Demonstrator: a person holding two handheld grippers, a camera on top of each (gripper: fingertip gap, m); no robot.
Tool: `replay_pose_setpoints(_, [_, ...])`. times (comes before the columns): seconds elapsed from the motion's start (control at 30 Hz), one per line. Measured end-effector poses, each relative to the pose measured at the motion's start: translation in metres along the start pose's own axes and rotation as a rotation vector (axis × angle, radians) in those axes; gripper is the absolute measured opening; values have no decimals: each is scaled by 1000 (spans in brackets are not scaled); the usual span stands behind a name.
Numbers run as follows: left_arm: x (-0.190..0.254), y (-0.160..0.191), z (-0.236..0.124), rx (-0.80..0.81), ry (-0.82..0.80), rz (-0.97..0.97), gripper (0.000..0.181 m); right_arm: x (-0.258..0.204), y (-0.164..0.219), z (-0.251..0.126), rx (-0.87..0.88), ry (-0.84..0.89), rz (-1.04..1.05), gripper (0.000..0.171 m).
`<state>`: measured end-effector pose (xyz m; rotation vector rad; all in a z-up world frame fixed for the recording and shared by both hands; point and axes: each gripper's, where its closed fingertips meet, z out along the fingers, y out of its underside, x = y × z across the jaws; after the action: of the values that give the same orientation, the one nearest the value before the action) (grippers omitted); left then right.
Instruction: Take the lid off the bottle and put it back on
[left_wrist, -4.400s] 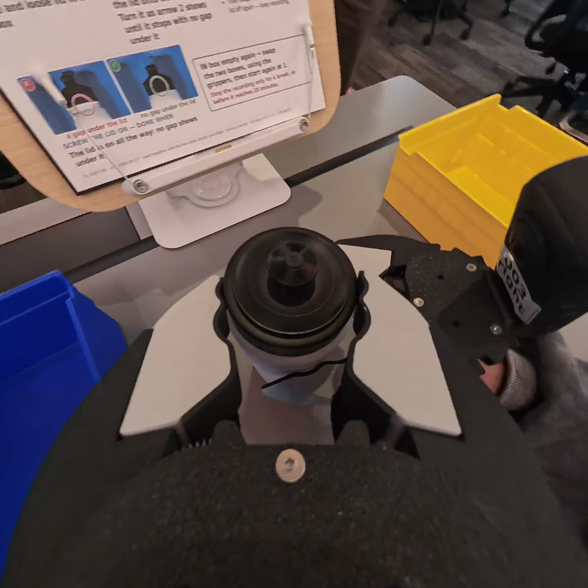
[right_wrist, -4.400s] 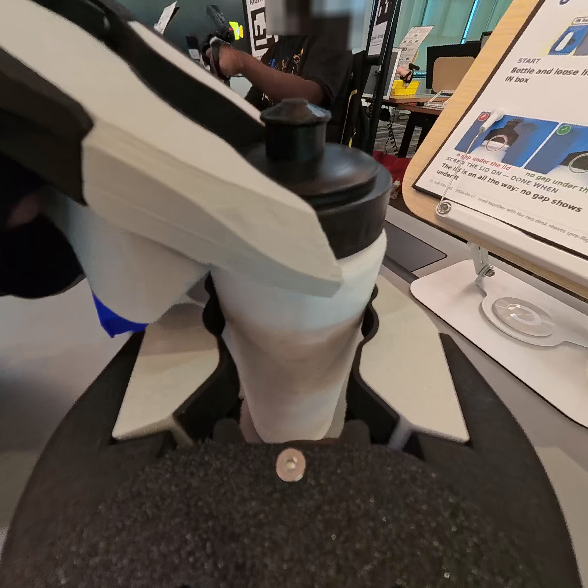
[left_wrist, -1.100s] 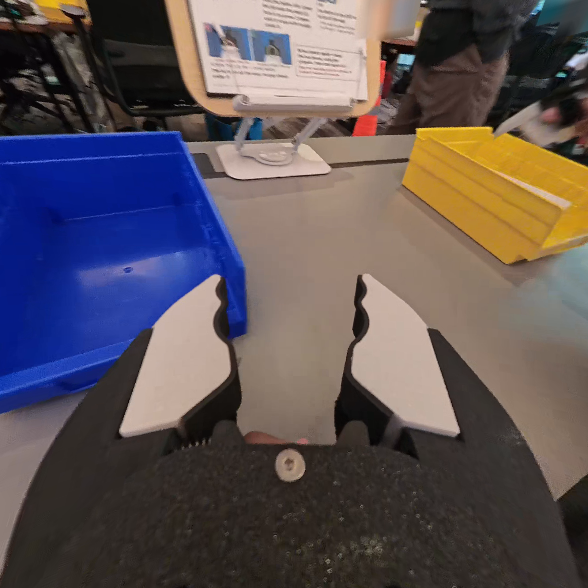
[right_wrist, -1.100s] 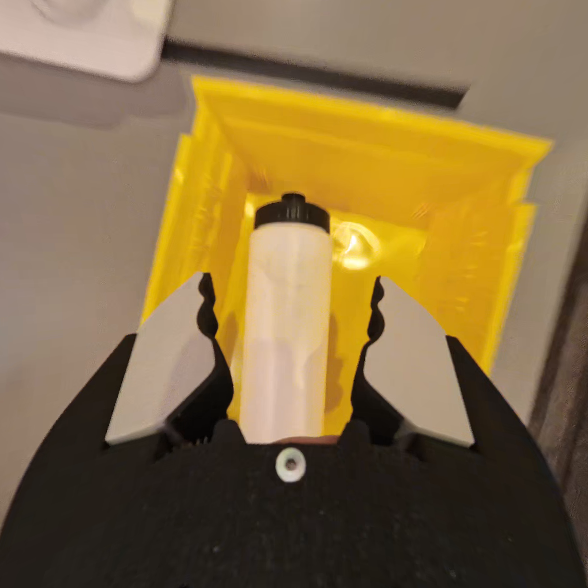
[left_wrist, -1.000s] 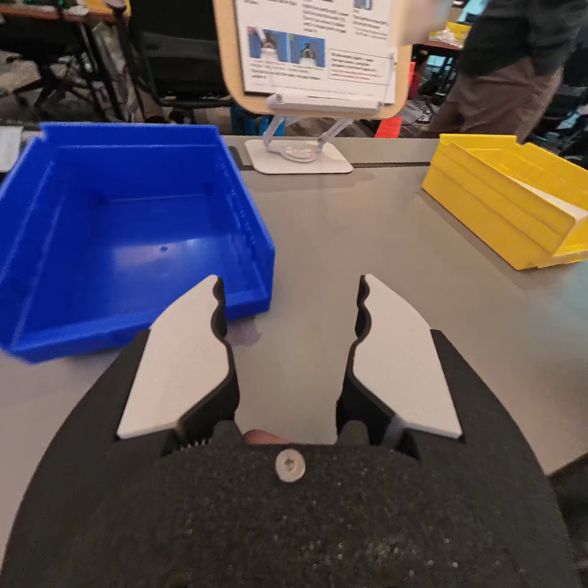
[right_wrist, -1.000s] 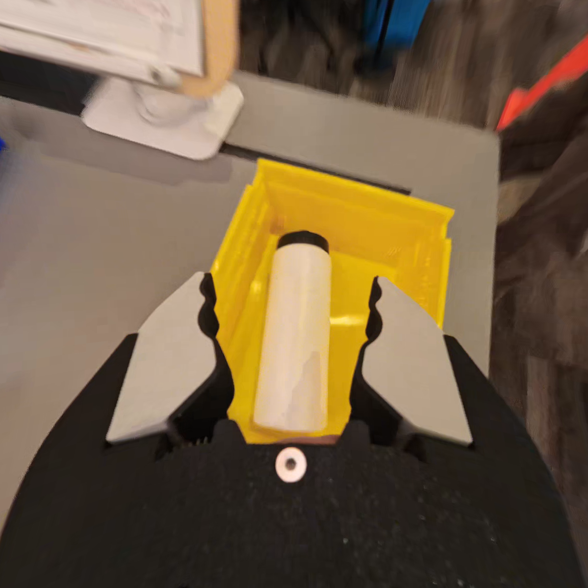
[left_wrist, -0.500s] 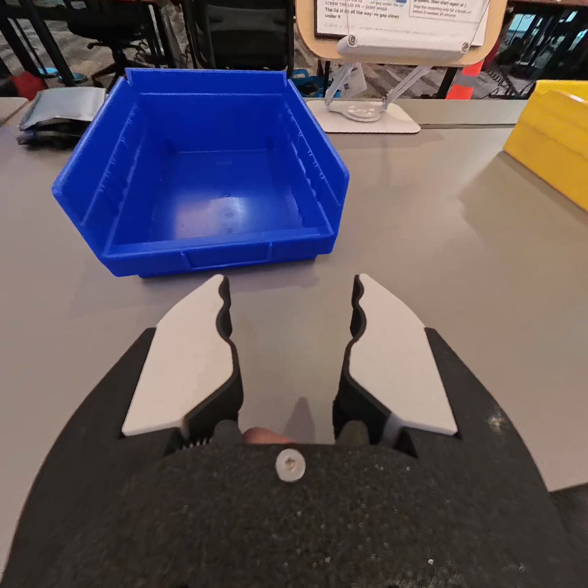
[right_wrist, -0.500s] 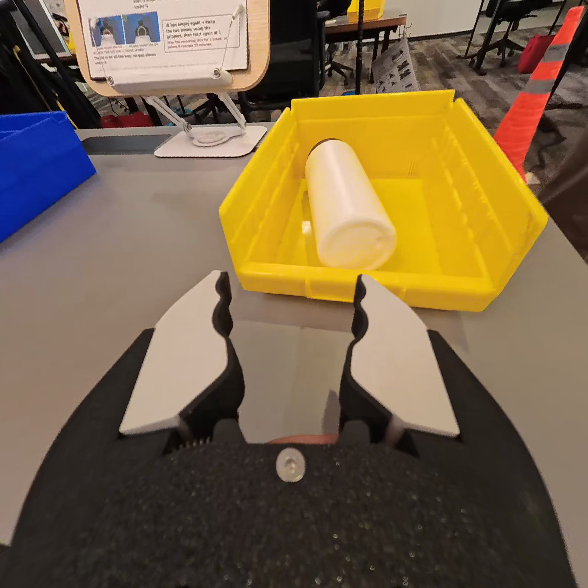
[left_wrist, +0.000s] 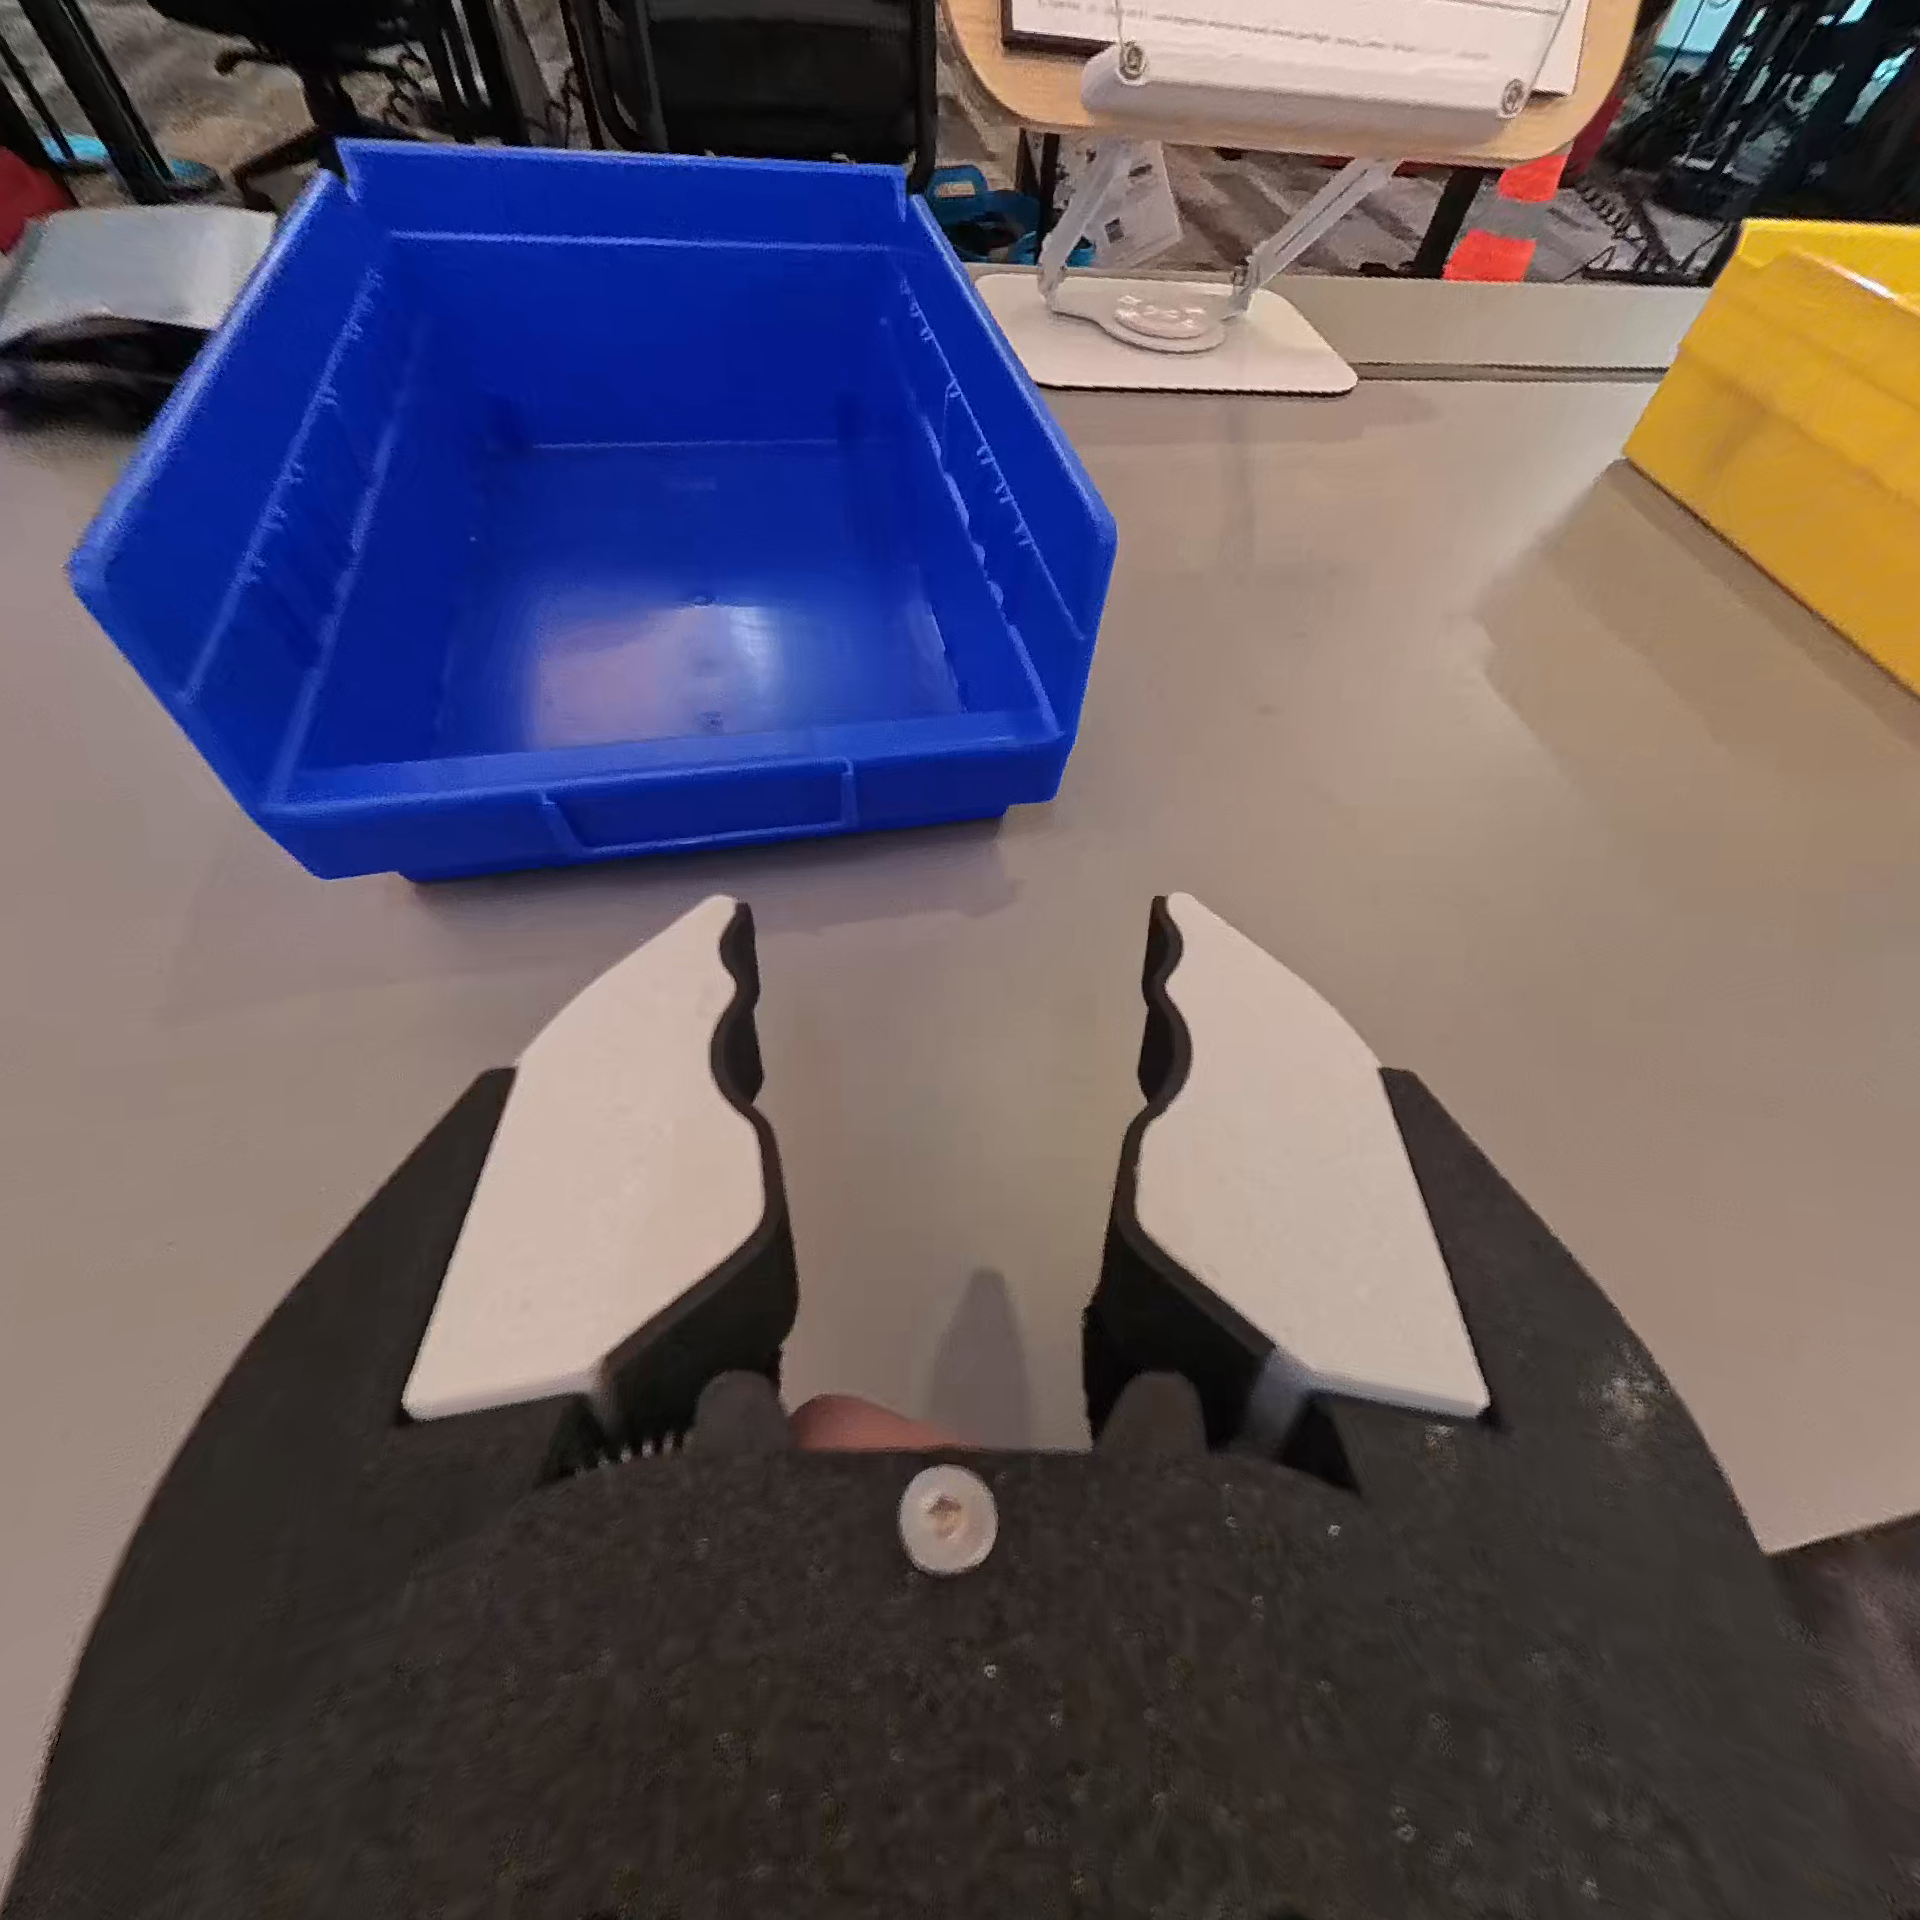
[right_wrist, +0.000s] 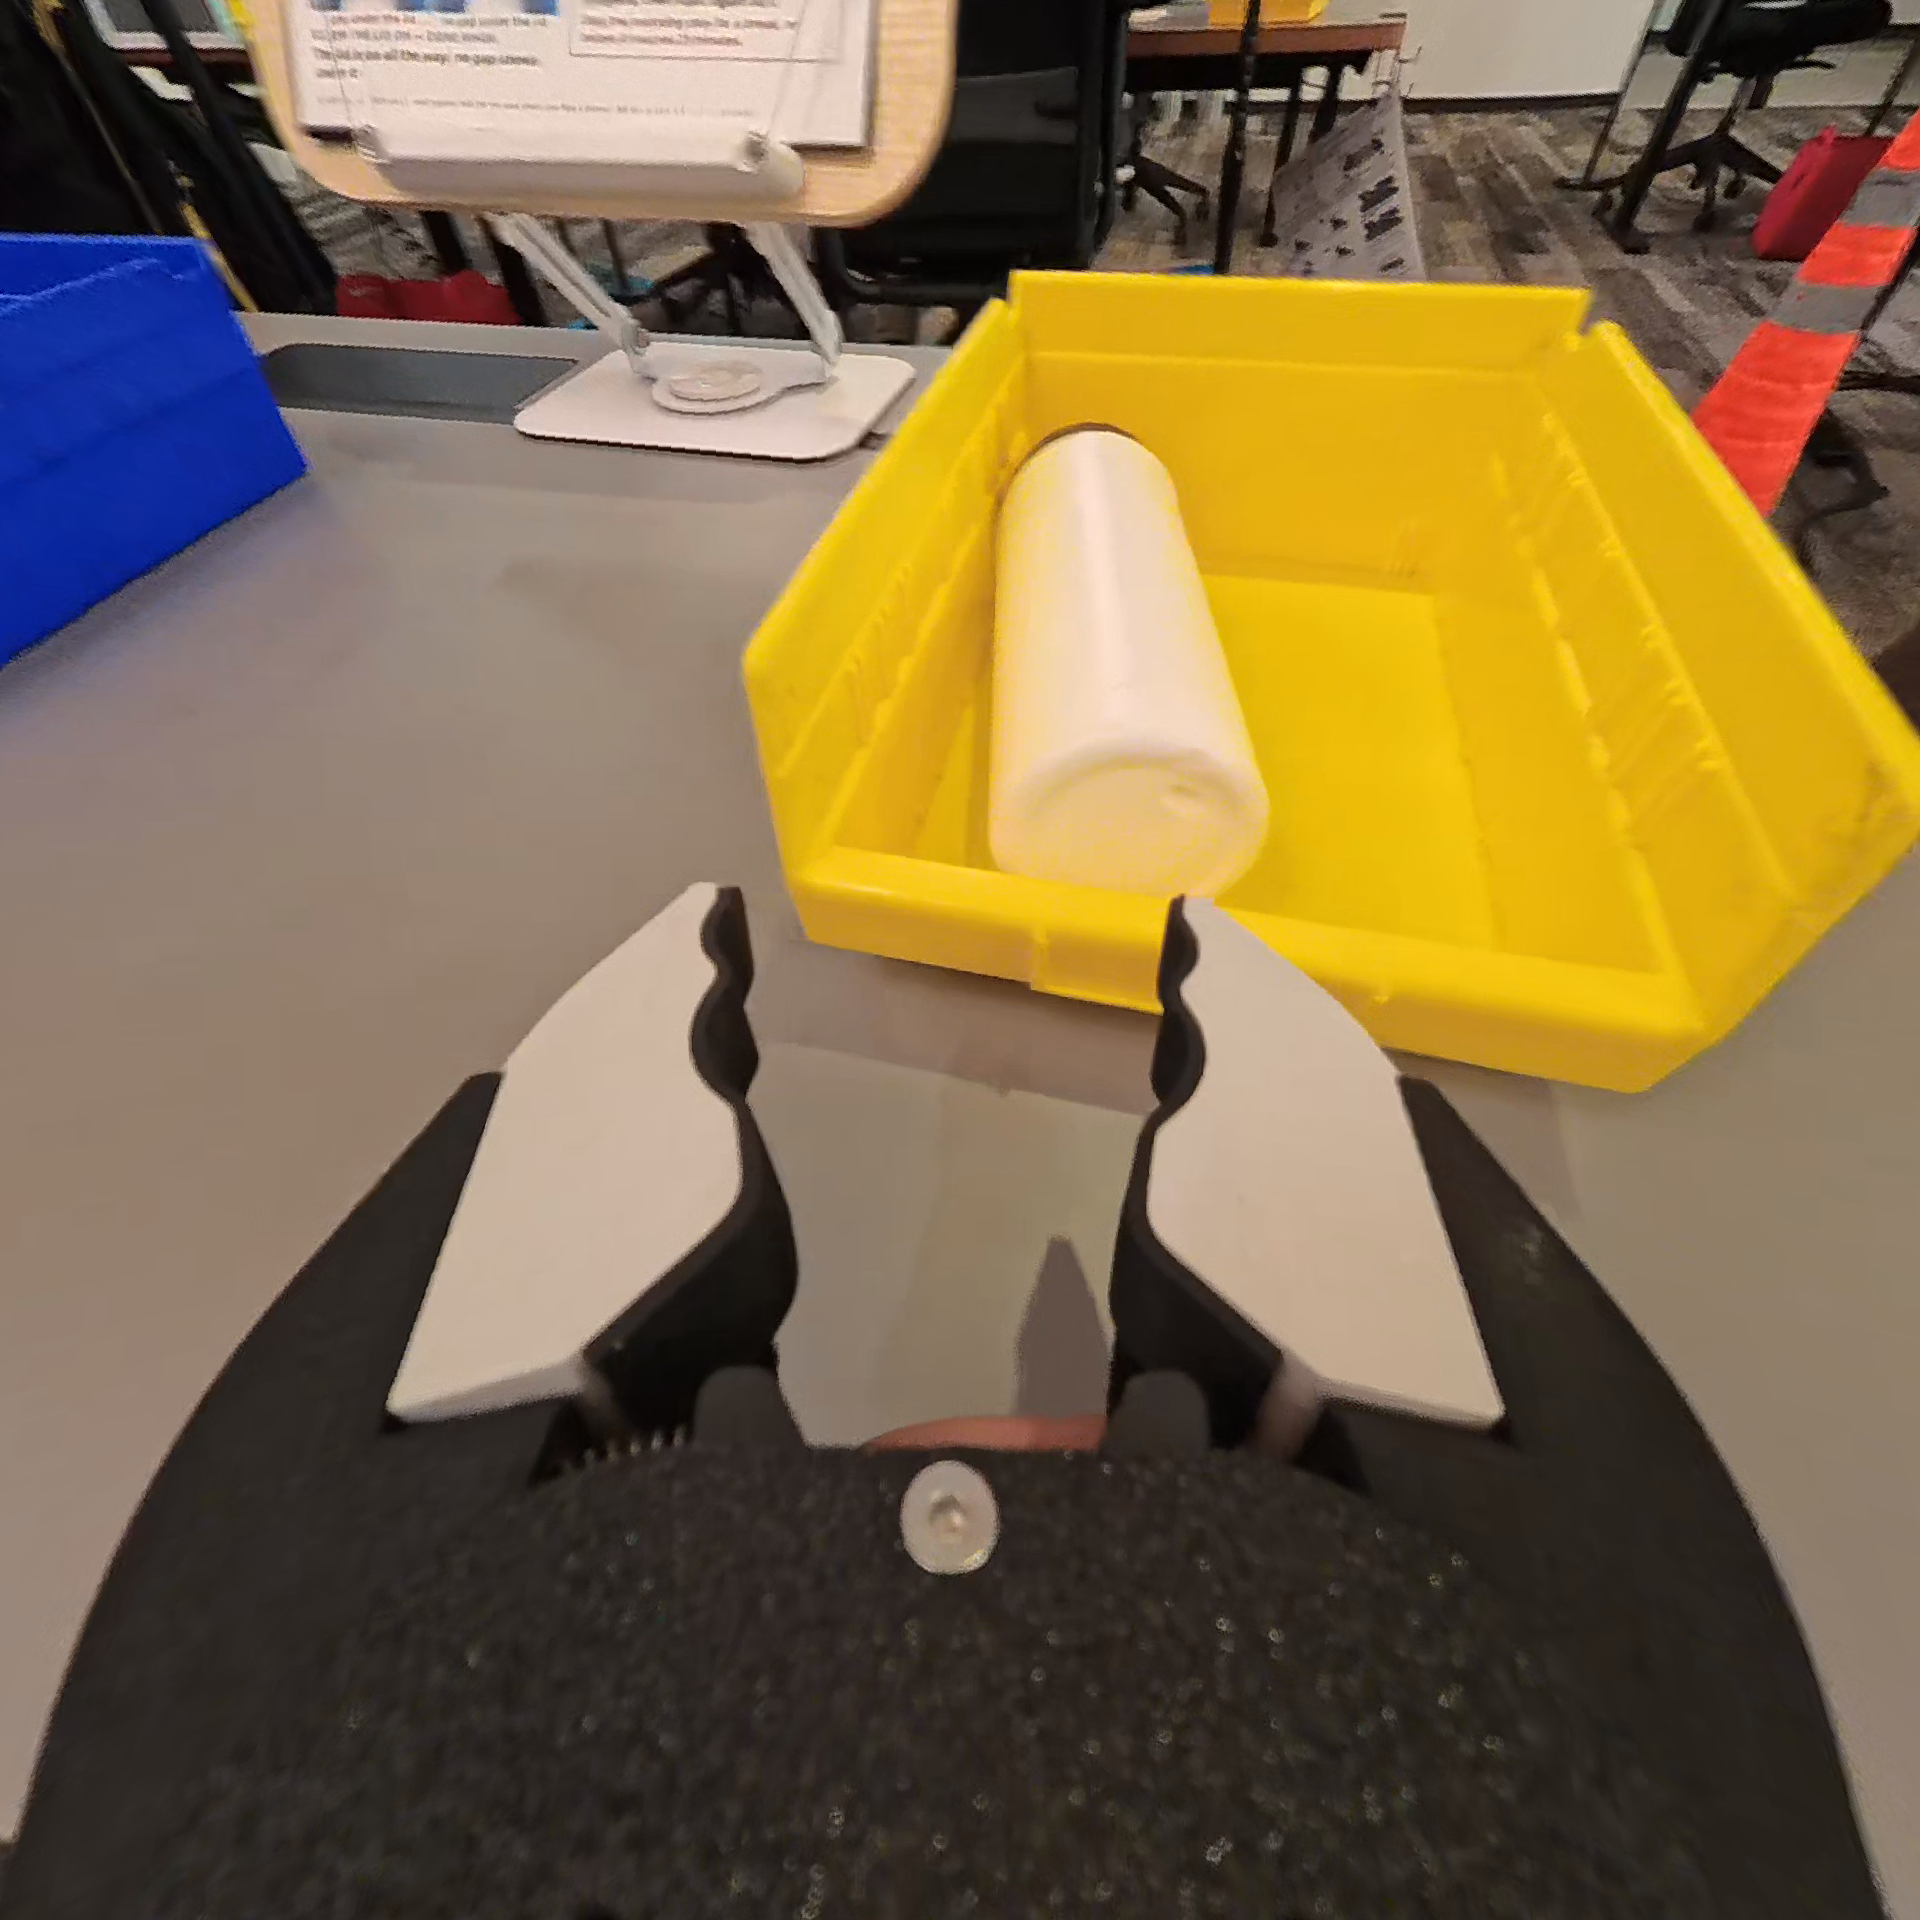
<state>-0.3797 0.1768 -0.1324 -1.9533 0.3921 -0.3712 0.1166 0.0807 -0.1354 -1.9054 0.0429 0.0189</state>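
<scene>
- On your left, the blue bin (left_wrist: 623, 540) sits on the grey counter (left_wrist: 1403, 727) with nothing in it, its low front wall facing you.
- Your left gripper (left_wrist: 951, 914) hovers over bare counter just in front of that bin, its fingers spread wide and holding nothing.
- Behind the centre of the counter stands the instruction board (right_wrist: 613, 94) on its white stand (right_wrist: 717, 400), between the two bins.
- Your right gripper (right_wrist: 951, 909) is also spread apart with nothing between the fingers, just short of the front wall of the yellow bin (right_wrist: 1558, 997).
- The white bottle (right_wrist: 1112, 675) lies on its side in the left half of the yellow bin, along the left wall, its flat base towards you.
- The dark lid (right_wrist: 1086, 429) is on the far end of the bottle; only a thin edge of it shows.
</scene>
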Motion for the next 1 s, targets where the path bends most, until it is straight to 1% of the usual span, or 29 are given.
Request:
replay_pose_setpoints(0.1, [4,1,2,-13,17,-8,71,-32,-5,8,16,-87,-6,78])
replay_pose_setpoints(0.17, [8,2,2,-18,17,21,71,-54,-5,21,-3,-144,-2,81])
replay_pose_setpoints(0.23, [12,2,3,-18,12,58,71,-61,-5,38,-38,-135,-19,86])
replay_pose_setpoints(0.33, [21,2,4,-18,32,84,71,-72,-4,62,-75,-140,-2,88])
replay_pose_setpoints(0.43, [27,3,3,-17,52,98,71,-83,-5,78,-105,-140,21,97])
replay_pose_setpoints(0.53, [37,-2,4,5,82,105,71,-99,-9,89,-108,-165,9,96])
replay_pose_setpoints(0.6, [57,-8,9,14,149,102,71,-115,-12,97,-108,-216,10,99])
replay_pose_setpoints(0.67, [91,-16,19,9,247,87,72,-133,-17,99,-109,-285,2,95])
replay_pose_setpoints(0.7, [111,-21,25,8,291,97,73,-141,-21,96,-98,-320,-5,89])
replay_pose_setpoints(0.77, [153,-29,40,-2,356,149,77,-151,-33,78,-51,-357,-36,88])
replay_pose_setpoints(0.8, [175,-33,50,-6,380,180,79,-149,-40,67,-8,-342,-65,88])
replay_pose_setpoints(0.87, [218,-39,73,-22,415,230,81,-125,-56,43,94,-226,-109,85])
replay_pose_setpoints(0.93, [259,-42,101,-41,435,251,81,-79,-71,21,193,-24,-89,75])
replay_pose_setpoints(0.97, [277,-43,115,-47,446,253,81,-51,-72,12,210,88,-62,68])
replay_pose_setpoints(1.0, [295,-43,130,-61,461,250,81,-25,-66,7,189,182,-29,66])
